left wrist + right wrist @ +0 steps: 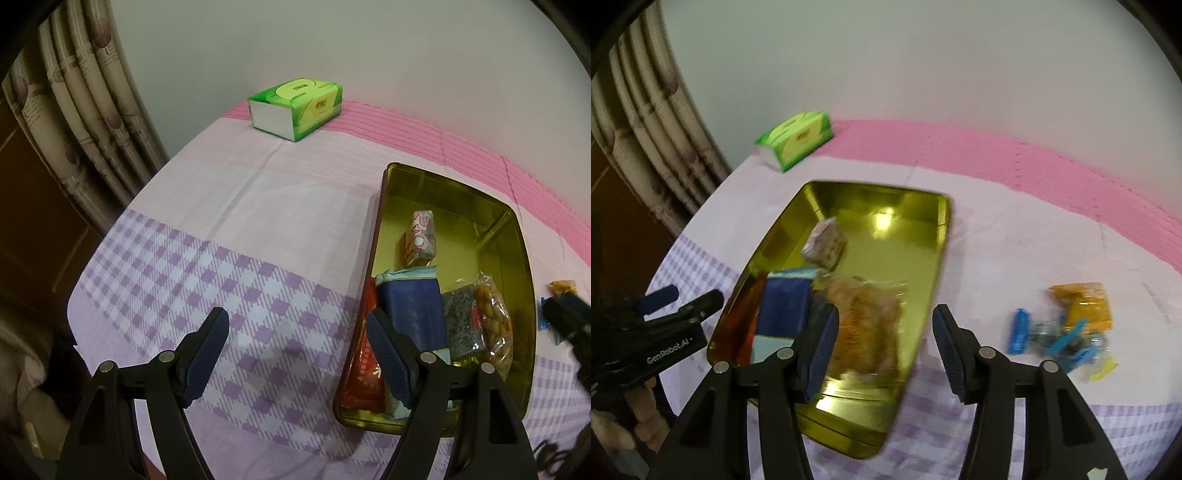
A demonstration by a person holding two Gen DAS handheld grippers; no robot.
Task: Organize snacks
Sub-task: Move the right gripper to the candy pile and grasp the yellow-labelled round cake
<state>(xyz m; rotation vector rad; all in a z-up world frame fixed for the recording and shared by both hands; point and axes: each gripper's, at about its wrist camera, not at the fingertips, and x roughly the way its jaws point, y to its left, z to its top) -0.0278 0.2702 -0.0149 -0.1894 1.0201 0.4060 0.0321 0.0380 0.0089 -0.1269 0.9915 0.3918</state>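
Note:
A golden tin [443, 192] lies on the checked cloth and holds a pink patterned pack [419, 240], a blue pack [410, 306], a dark grey pack [461, 325], a bag of peanuts [493, 321] and a red pack [365, 365]. My left gripper [297, 325] hangs open over the cloth, its right finger at the tin's left rim. In the blurred right wrist view my right gripper [885, 317] hovers open above the tin [871, 199], over the peanut bag [868, 325], gripping nothing. An orange pack [1082, 306] and small blue packs [1019, 330] lie on the cloth to the right.
A green tissue box [295, 107] stands at the back by the white wall, on the pink band of the cloth. Curtains [81, 110] hang at the left, past the table's edge. A hand [642, 417] holds the left gripper at the lower left of the right wrist view.

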